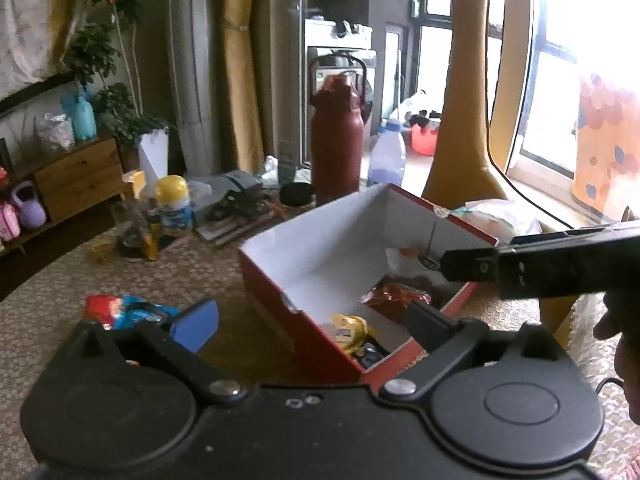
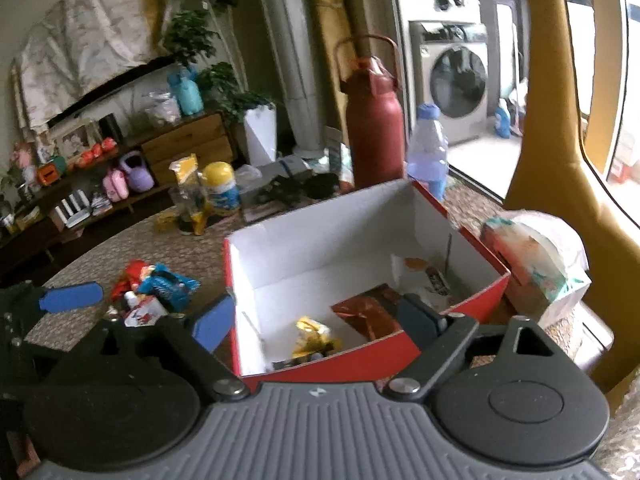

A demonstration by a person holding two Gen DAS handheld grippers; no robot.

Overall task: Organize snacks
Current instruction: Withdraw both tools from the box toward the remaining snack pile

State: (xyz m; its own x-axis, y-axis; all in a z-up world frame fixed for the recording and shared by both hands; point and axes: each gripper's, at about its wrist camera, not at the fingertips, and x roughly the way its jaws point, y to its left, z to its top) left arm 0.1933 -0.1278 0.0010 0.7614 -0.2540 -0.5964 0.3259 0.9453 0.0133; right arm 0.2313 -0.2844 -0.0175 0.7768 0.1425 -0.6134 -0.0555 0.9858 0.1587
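Our left claw (image 1: 312, 326) is released: its two fingers stand wide apart and nothing is between them. One finger carries a flat blue pad (image 1: 196, 325); the other finger is dark and hangs over the near rim of the box (image 1: 280, 284). Our right claw (image 2: 324, 322) is released too, empty, with the same pair of fingers, one blue-padded and one dark, spread over the near edge of the box.

The box is one red cardboard carton with smooth white inside walls, rectangular, open on top. Inside we count three clear snacks: one yellow crinkled packet (image 1: 350, 330), one shiny red-brown foil packet (image 1: 394, 294), and one white packet with orange print (image 1: 404, 258) by the far wall (a small dark item lies beside the yellow one, too blurred to name). Much of the white floor is free.

Left of the box, a small heap of red and blue snack packets (image 2: 156, 284) lies on the patterned tablecloth (image 1: 168, 268), near but apart. Right of the box, just beside its wall, lies one soft tissue pack (image 2: 532, 256). Behind stand one tall dark red flask (image 1: 337, 140) and one clear plastic bottle (image 1: 387, 154).
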